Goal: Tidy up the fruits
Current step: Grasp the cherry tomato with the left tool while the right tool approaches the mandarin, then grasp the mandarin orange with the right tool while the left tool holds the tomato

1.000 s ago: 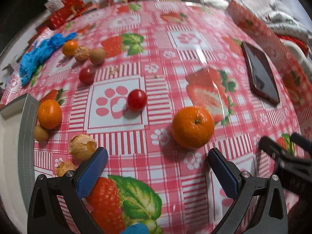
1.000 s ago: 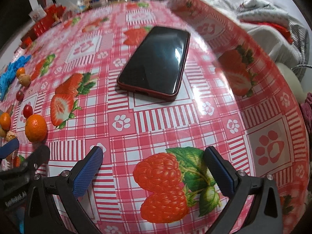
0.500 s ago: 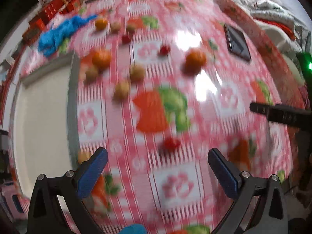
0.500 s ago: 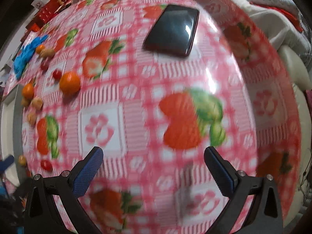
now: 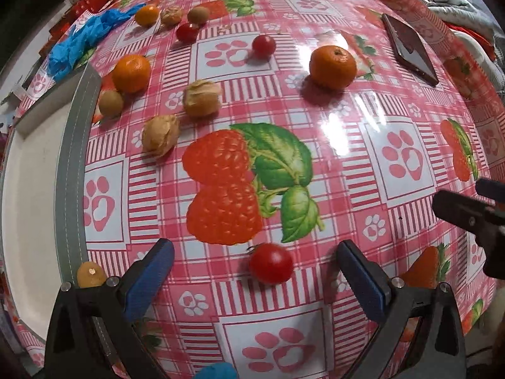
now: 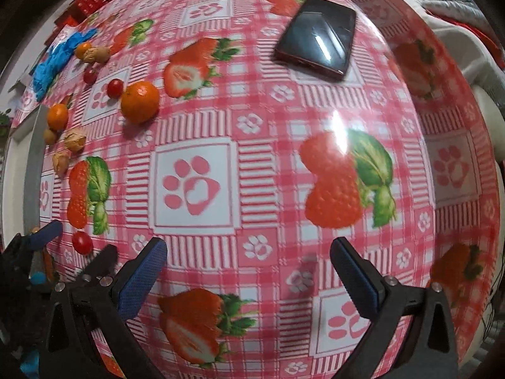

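Glossy plastic tablecloth [image 5: 347,164], smooth shiny cherry tomato [image 5: 270,267], papery dry husked fruit [image 5: 160,135].

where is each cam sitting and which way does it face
Left wrist: on the left claw, facing forward and down over a cherry tomato between its open fingers, tray at left; the right claw shows at right.
Right wrist: on the right claw, facing bare tablecloth; left claw at lower left.
Both views share the phone, the large orange and that tomato.
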Action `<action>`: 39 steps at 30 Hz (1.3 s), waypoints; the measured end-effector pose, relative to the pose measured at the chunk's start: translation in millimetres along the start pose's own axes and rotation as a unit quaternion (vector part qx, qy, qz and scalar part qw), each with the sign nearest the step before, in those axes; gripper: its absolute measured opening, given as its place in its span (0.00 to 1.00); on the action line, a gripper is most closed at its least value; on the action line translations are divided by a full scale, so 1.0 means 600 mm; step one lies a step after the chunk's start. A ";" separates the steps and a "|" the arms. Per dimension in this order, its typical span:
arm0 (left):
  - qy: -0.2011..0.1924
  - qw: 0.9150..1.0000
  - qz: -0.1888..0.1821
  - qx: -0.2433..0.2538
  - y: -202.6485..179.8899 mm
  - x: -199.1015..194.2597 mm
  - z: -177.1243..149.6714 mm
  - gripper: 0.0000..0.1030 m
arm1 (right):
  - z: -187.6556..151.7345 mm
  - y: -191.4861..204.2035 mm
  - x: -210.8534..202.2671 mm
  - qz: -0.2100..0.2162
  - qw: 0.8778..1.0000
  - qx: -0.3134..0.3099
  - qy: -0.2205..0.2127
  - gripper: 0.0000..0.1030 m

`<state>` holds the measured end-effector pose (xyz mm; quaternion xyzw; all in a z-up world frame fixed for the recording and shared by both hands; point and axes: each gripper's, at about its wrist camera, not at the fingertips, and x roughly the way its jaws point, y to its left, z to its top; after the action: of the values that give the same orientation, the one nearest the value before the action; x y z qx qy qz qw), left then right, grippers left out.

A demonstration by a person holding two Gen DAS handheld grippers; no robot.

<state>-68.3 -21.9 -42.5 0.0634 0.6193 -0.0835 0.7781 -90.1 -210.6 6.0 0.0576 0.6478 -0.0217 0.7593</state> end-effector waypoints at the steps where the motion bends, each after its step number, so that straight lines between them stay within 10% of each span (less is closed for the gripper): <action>1: -0.002 1.000 -0.004 -0.012 0.002 0.000 -0.004 1.00 | 0.005 0.003 0.002 0.001 1.000 -0.003 -0.001 1.00; 9: 0.014 0.999 -0.002 -0.028 -0.008 -0.008 -0.024 0.95 | 0.053 0.038 0.011 0.012 1.000 -0.014 -0.005 1.00; 16: 0.002 1.000 -0.015 -0.018 -0.017 -0.036 0.003 0.26 | 0.109 0.087 0.017 0.039 0.998 -0.051 -0.022 1.00; 29: 0.010 0.998 -0.046 -0.053 0.042 -0.062 -0.004 0.23 | 0.177 0.172 0.061 0.066 0.991 -0.113 -0.025 0.77; 33: 0.006 0.995 -0.069 -0.069 0.075 -0.075 -0.007 0.23 | 0.182 0.184 0.062 0.077 0.989 -0.124 -0.027 0.41; 39: -0.010 0.993 -0.086 -0.081 0.128 -0.132 -0.014 0.23 | 0.162 0.170 0.032 0.107 0.988 -0.110 -0.022 0.41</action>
<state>-77.4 59.1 32.4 -0.0541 0.6194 -0.1009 0.7767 19.2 -120.0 8.2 0.0420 0.6195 0.1297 0.7731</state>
